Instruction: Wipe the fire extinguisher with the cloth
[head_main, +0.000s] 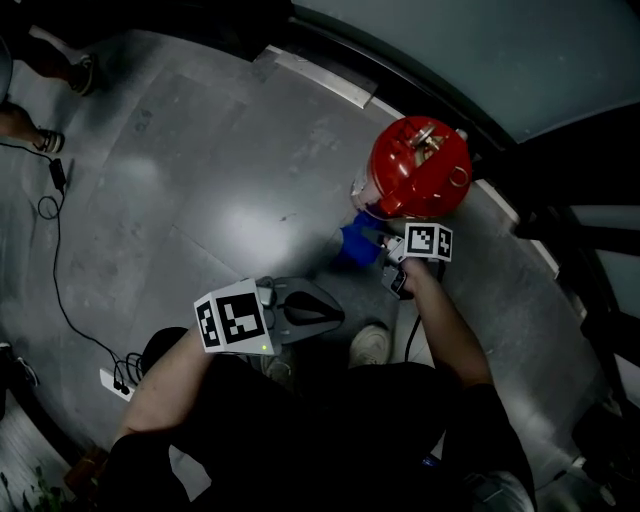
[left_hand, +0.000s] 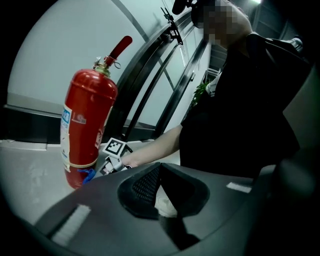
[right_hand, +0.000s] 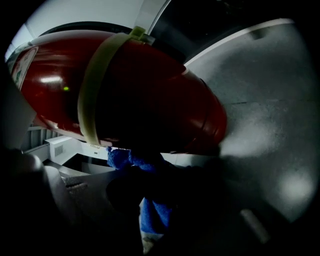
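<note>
A red fire extinguisher (head_main: 420, 165) stands upright on the grey floor beside a raised kerb; it is also in the left gripper view (left_hand: 85, 130), and its lower body with a pale band fills the right gripper view (right_hand: 130, 95). My right gripper (head_main: 378, 242) is shut on a blue cloth (head_main: 357, 241) and holds it against the extinguisher's lower side. The cloth (right_hand: 150, 200) bunches between the jaws and touches the red shell. My left gripper (head_main: 312, 310) hangs shut and holds nothing, about a hand's width to the left of the extinguisher.
A black cable (head_main: 55, 215) runs over the floor to a power strip (head_main: 115, 383) at the left. Another person's feet (head_main: 45, 140) are at the far left. My white shoe (head_main: 372, 345) is below the grippers. A kerb (head_main: 330, 85) and dark railings lie behind the extinguisher.
</note>
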